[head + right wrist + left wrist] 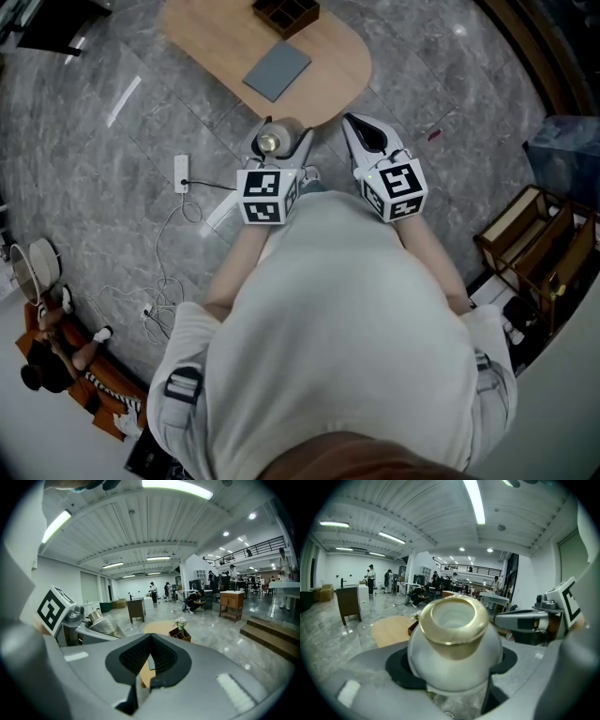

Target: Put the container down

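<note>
A rounded, pale, translucent container (454, 656) with a gold rim (268, 142) is held off the ground between the jaws of my left gripper (278, 142); the dark pads (401, 667) press its sides. Its open mouth points away from that gripper's camera. My right gripper (362, 131) is beside it, to the right, shut with nothing in it (151, 659). Both hover just short of the near edge of a light wooden table (225, 42). In the right gripper view the left gripper and the container (97, 619) show at the left.
A grey pad (277, 70) and a brown compartment box (286, 13) lie on the table. On the stone floor are a power strip (182, 173) with cables to the left, wooden crates (534, 248) and a blue bin (567, 155) to the right. Several people stand far off (370, 576).
</note>
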`<state>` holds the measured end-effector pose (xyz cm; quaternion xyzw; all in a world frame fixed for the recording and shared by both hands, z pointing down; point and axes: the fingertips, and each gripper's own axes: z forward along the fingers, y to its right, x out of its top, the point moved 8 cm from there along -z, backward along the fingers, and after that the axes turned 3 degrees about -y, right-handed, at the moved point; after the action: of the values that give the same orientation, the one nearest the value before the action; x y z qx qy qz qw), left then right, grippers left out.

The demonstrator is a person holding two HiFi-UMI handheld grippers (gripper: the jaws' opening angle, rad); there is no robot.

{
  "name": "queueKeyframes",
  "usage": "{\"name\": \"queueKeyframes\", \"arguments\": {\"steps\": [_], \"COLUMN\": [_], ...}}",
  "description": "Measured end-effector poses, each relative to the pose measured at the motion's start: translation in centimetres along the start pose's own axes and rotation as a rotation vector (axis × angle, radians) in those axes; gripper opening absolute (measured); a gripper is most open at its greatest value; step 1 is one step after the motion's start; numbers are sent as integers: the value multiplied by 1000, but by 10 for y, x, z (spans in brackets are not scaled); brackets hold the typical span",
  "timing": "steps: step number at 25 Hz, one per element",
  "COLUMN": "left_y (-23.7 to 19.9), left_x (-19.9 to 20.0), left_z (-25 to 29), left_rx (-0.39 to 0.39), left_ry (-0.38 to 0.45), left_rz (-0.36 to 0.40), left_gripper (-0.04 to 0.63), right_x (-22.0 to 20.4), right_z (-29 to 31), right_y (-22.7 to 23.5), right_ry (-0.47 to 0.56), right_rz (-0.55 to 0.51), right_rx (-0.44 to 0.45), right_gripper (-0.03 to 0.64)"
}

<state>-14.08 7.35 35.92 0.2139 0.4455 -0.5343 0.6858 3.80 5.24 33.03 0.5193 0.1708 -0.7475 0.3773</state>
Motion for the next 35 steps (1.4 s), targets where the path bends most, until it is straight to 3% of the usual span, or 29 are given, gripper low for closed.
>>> {"name": "queueKeyframes", "arguments": {"steps": [13, 21, 35], "left_y": [-32, -40, -46], "left_x": [-1, -20, -68], "left_z": [68, 135, 267], "left_rx": [-52, -48, -52], "left_ry": [-72, -106, -220], "left_rz": [-1, -34, 15], "left_gripper": [347, 347, 347], "right_x": [-5, -30, -83], "right_z": [43, 82, 147], "right_y": [30, 71, 154], "right_ry": [-61, -139, -242], "right_rz": [40, 69, 106], "right_rx": [-72, -49, 3], "right_gripper": [-2, -2, -2]}}
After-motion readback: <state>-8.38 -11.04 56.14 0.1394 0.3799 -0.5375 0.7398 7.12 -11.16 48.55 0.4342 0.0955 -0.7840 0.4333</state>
